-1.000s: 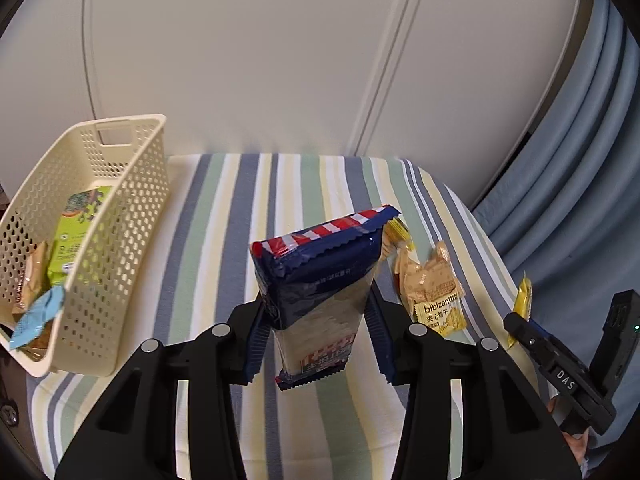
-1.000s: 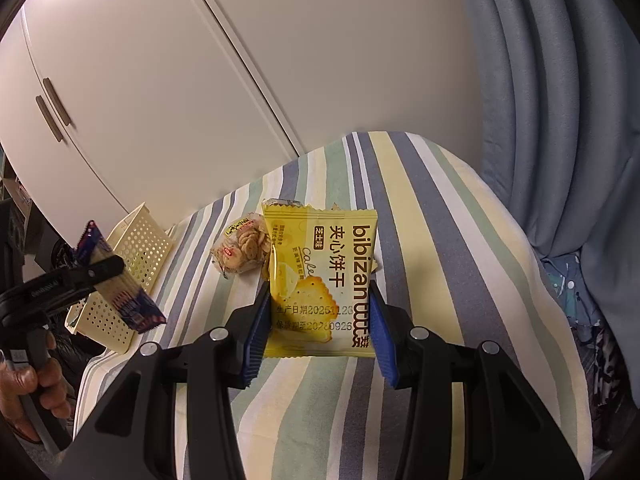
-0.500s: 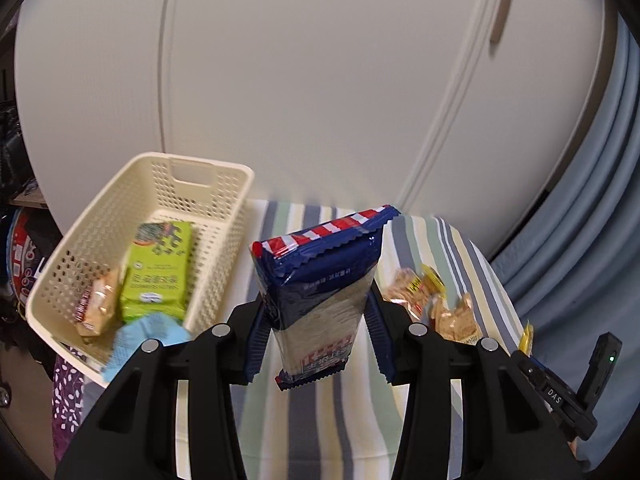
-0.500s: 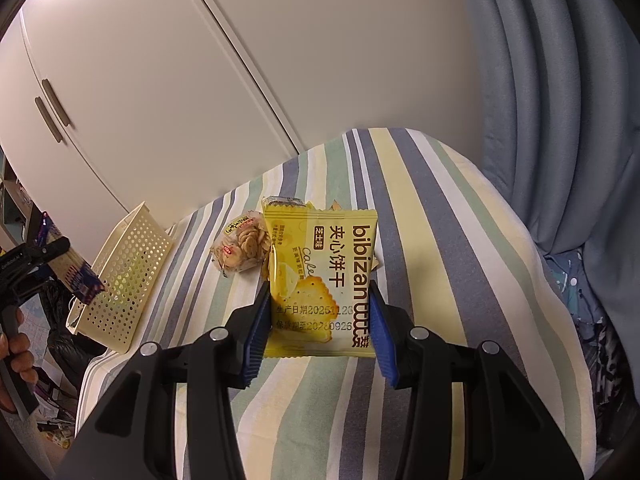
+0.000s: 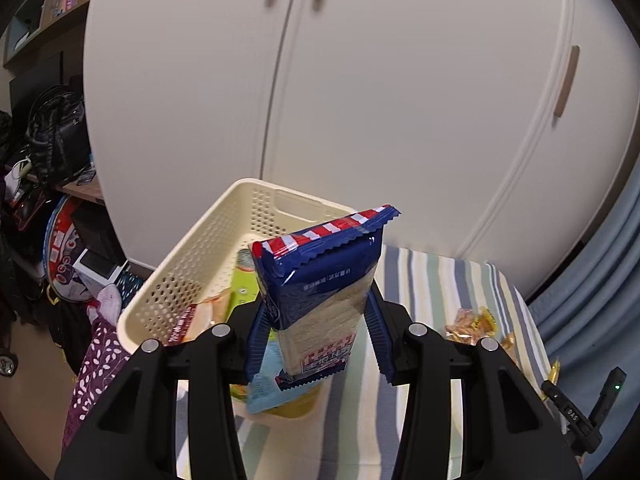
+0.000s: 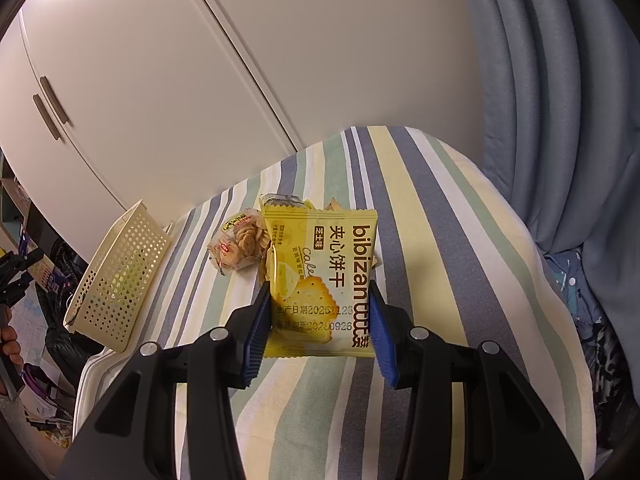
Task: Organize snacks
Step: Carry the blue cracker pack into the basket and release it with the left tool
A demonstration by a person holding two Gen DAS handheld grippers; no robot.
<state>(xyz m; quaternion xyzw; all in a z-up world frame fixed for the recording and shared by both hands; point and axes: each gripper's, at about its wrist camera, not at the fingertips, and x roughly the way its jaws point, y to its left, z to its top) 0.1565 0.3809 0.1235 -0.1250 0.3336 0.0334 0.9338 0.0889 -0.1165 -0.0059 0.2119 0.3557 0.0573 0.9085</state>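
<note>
My left gripper [image 5: 318,340] is shut on a tall blue cracker pack [image 5: 320,284] with a red-and-white striped top, held upright above the near end of the cream perforated basket [image 5: 188,264]. The basket holds a green pack [image 5: 244,284], a red-labelled snack [image 5: 188,322] and a light blue packet [image 5: 268,394]. My right gripper [image 6: 318,334] is shut on a yellow bibizan biscuit packet [image 6: 324,276], above the striped cloth. A clear bag of small round biscuits [image 6: 240,244] lies on the cloth just beyond it. The basket [image 6: 120,276] stands far left in the right wrist view.
The striped cloth [image 6: 440,220] covers the surface, with blue curtains [image 6: 560,100] to the right and white cupboard doors [image 5: 400,100] behind. Loose orange and yellow snacks [image 5: 472,324] lie on the cloth. Bags and clutter [image 5: 52,200] fill the floor left of the basket.
My left gripper has swung left and lifted with the blue pack, bringing it from over the cloth to over the basket. The right gripper has stayed put with the yellow packet.
</note>
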